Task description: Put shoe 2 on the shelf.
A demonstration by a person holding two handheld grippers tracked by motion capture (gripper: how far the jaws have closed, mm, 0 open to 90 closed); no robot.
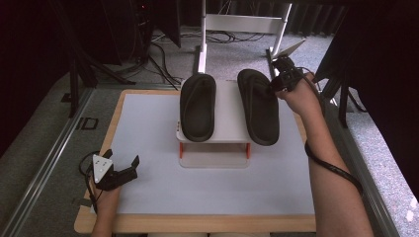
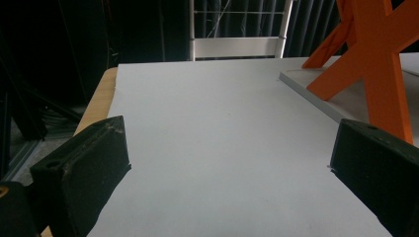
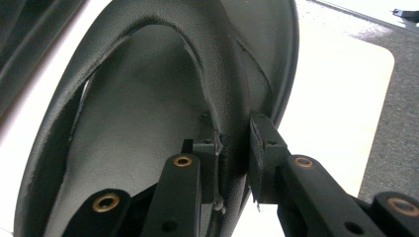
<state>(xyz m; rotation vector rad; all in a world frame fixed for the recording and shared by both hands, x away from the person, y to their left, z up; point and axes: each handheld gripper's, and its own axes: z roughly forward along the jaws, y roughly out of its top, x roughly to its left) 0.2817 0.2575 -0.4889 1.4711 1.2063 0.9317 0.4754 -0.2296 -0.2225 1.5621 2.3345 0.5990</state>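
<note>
Two black flip-flops lie on a small white rack with orange legs at the middle back of the table. The left flip-flop rests flat. My right gripper is shut on the strap of the right flip-flop near its far end; in the right gripper view both pads pinch the dark strap. My left gripper stands open low at the table's front left, with nothing between its wide-set jaws.
A pale grey mat covers the wooden table top. An orange leg of the rack stands to the right ahead of the left gripper. A white frame stands on the floor behind the table. Dark stands flank both sides.
</note>
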